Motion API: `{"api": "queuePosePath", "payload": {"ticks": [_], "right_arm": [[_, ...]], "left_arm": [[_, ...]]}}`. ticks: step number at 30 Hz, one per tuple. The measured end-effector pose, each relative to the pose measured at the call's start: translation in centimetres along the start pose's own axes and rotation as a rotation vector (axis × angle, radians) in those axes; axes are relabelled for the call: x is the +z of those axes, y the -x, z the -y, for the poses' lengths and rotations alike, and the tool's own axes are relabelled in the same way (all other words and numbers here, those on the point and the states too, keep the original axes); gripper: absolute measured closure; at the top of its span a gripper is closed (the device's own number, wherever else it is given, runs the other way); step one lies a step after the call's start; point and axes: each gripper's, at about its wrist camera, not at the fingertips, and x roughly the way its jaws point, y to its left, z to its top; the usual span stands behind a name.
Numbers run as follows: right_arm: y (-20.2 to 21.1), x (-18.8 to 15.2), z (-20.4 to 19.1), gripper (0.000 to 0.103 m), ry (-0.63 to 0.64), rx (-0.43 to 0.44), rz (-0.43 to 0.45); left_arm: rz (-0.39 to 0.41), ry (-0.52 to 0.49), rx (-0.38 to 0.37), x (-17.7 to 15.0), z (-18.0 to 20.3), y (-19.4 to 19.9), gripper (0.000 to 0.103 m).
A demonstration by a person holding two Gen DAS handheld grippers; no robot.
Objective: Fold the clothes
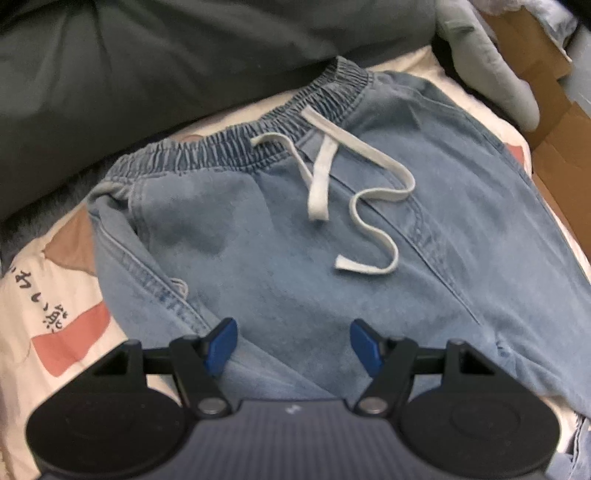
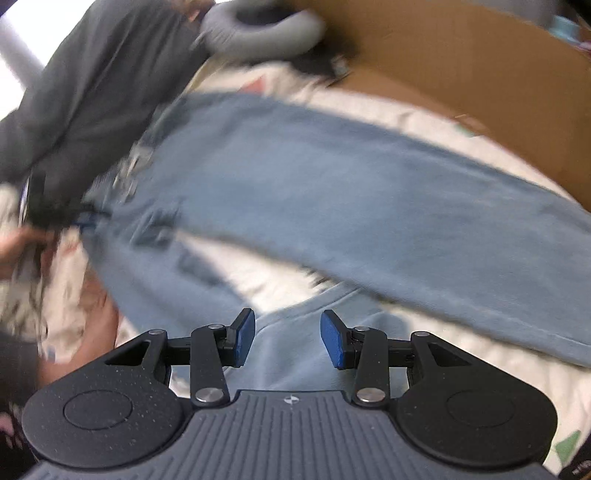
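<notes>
Light blue denim trousers (image 1: 280, 243) lie flat on a printed sheet, their elastic waistband (image 1: 258, 129) at the far side and a white drawstring (image 1: 354, 199) loose on the front. My left gripper (image 1: 293, 345) is open just above the fabric below the waist, nothing between its blue pads. In the blurred right wrist view the trouser legs (image 2: 332, 192) stretch across to the right. My right gripper (image 2: 288, 338) is open over a leg end (image 2: 295, 347), holding nothing.
A dark grey pillow (image 1: 147, 66) lies behind the waistband. Cardboard boxes (image 2: 480, 81) stand along the right side. A grey neck pillow (image 2: 258, 29) sits at the back. The cream sheet (image 1: 48, 306) has red and brown prints. A person's hand (image 2: 18, 247) shows at the left edge.
</notes>
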Motion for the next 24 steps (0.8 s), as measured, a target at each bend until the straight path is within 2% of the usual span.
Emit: {"api": "queuePosePath", "payload": {"ticks": [4,7,10,13,15,16,18,24], "right_arm": [[-3.2,-0.1,-2.3,0.056,0.050,0.029,-0.077],[-5.6,0.0,-2.9,0.056,0.046,-0.022,-0.126],[-7.5,0.8,-2.7,0.056,-0.013,-0.099,-0.166],[-8.5,1.5,-2.0,0.056,-0.088,-0.114,-0.200],[-9.0,1.9,-1.3,0.050,-0.174,-0.112,-0.204],[-9.3,1.9,-0.9,0.043,-0.219,-0.103,-0.198],[-10.2,2.1,-0.6,0.041,-0.277,-0.096,-0.191],[-13.0,2.2,-1.0,0.042,-0.229,-0.220,-0.249]], "left_arm": [[0.006,-0.006,-0.006,-0.1,-0.4,-0.1,0.033],[0.007,-0.003,-0.010,0.0,-0.6,-0.4,0.033],[0.009,0.000,-0.013,0.1,-0.8,-0.6,0.033],[0.008,-0.006,-0.017,0.1,-0.9,-0.8,0.033],[0.007,-0.007,-0.021,0.1,-1.0,-0.8,0.033],[0.008,-0.007,-0.024,0.1,-1.0,-0.8,0.033],[0.009,-0.007,-0.030,0.0,-1.1,-0.7,0.033],[0.011,-0.022,-0.031,0.0,-1.1,-0.7,0.033]]}}
